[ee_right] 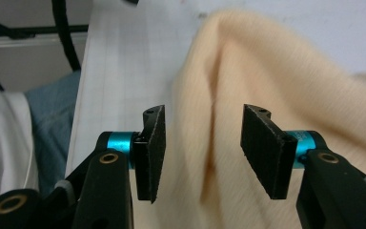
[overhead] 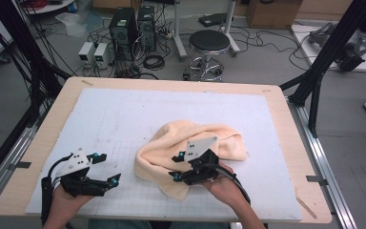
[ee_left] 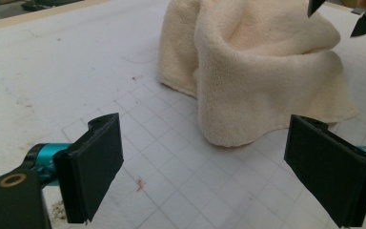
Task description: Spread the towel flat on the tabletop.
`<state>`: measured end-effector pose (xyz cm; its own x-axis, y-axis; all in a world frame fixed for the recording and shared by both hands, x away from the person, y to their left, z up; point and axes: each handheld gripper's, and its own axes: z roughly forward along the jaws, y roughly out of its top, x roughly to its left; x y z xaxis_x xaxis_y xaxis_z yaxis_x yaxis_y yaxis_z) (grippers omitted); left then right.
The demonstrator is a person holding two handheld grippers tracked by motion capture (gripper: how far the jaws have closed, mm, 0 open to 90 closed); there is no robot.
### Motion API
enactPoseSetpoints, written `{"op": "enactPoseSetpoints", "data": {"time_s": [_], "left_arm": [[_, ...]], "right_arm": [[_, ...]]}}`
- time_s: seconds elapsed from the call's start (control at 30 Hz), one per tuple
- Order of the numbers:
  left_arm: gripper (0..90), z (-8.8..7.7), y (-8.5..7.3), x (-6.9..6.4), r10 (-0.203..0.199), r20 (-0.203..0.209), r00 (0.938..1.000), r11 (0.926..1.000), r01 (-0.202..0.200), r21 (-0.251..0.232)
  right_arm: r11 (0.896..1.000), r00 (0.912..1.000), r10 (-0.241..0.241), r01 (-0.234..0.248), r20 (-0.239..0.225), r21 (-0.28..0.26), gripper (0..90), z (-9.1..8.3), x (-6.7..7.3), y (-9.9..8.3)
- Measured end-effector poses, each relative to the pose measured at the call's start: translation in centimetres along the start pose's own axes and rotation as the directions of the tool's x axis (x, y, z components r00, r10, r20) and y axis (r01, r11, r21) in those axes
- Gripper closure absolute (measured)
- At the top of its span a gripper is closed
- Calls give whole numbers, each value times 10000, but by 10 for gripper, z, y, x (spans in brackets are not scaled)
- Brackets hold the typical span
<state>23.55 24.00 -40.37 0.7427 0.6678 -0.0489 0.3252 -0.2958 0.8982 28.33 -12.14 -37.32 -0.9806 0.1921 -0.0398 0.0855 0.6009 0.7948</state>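
A crumpled cream towel (overhead: pixel 195 143) lies in a heap on the white gridded mat (overhead: pixel 124 114), a little right of the middle. My right gripper (overhead: pixel 176 167) hovers over the towel's near edge, open, with the fabric (ee_right: pixel 267 71) below and between its pads (ee_right: pixel 153 143); they do not pinch it. My left gripper (overhead: pixel 108 168) rests low on the mat to the towel's left, open wide and holding nothing. In the left gripper view the towel (ee_left: pixel 257 71) rises just ahead of the open gripper (ee_left: pixel 205 121), and the right gripper's tips (ee_left: pixel 362 19) show above it.
The mat covers most of a wooden table (overhead: pixel 43 143). Past the far edge stand a round stool (overhead: pixel 208 43), computer cases (overhead: pixel 124 26) and floor cables. Black frame posts (overhead: pixel 324 52) flank the table. The person's lap (ee_right: pixel 47 119) lies at the near edge.
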Motion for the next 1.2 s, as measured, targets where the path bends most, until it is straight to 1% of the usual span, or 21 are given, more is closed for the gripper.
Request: {"op": "enactPoseSetpoints", "data": {"time_s": [0.07,0.17,0.2,0.27,0.37,0.43,0.53,0.6,0.63,0.73,0.8,0.83,0.87,0.9,0.93,1.0,1.03,1.07,1.1,1.17,1.2], "left_arm": [[158,2,1,-1,5,85,10000,10000,-5,48],[160,5,2,-3,22,188,9998,10000,-22,33],[167,5,2,-3,75,234,9997,10000,-76,45],[173,6,3,-5,70,283,9996,10000,-71,9],[189,7,4,-5,162,417,9990,9999,-164,35],[203,8,4,-6,137,458,9989,9999,-138,10],[220,7,5,-7,178,662,9976,9998,-173,-84],[224,7,5,-9,223,746,9970,9997,-216,-103],[225,7,6,-10,281,800,9964,9996,-274,-98],[229,7,6,-12,367,903,9952,9993,-358,-116],[231,6,6,-13,402,953,9946,9992,-391,-129],[233,5,6,-13,405,984,9943,9991,-395,-126],[237,5,5,-12,424,970,9944,9991,-415,-119],[237,5,5,-13,404,974,9944,9991,-393,-127],[238,5,5,-13,414,988,9942,9991,-404,-121],[246,5,5,-13,408,1065,9935,9991,-397,-123],[255,5,5,-13,400,1092,9932,9992,-391,-101],[260,6,5,-14,423,1182,9921,9991,-414,-99],[260,7,5,-15,456,1179,9920,9990,-449,-83],[264,8,6,-19,530,1297,9901,9986,-527,-56],[272,9,6,-21,554,1348,9893,9985,-552,-50]], "right_arm": [[9997,9999,-136,138,-97,178,521,3,5,-11],[9962,9989,-469,472,-58,734,556,13,11,-18],[9930,9981,-617,614,-1,1012,596,18,13,-19],[9888,9970,-770,754,71,1290,670,25,13,-21],[9847,9969,-789,790,-73,1556,808,32,12,-23],[9844,9966,-806,826,-191,1554,829,34,12,-22],[9940,9978,-438,486,-507,983,833,34,15,-14],[9969,9974,-360,401,-625,671,834,35,17,-5],[9971,9973,-390,429,-625,628,835,36,18,-1],[9984,9952,-443,471,-874,301,836,47,21,19],[9983,9935,-502,529,-1020,239,831,55,23,30],[9980,9918,-519,557,-1170,290,790,60,24,35],[9981,9917,-508,547,-1182,299,697,63,23,37],[9982,9913,-467,509,-1231,307,678,65,22,38],[9983,9906,-454,498,-1292,314,651,63,21,37],[9987,9932,-438,464,-1076,212,594,57,21,35],[9990,9942,-436,446,-979,75,586,50,20,32],[9994,9975,-279,266,-647,-214,543,35,17,27],[9994,9975,-279,266,-647,-214,543,35,17,27],[9988,9984,39,-67,-573,-485,542,22,12,20],[9987,9995,56,-72,-320,-503,539,13,10,16]]}}
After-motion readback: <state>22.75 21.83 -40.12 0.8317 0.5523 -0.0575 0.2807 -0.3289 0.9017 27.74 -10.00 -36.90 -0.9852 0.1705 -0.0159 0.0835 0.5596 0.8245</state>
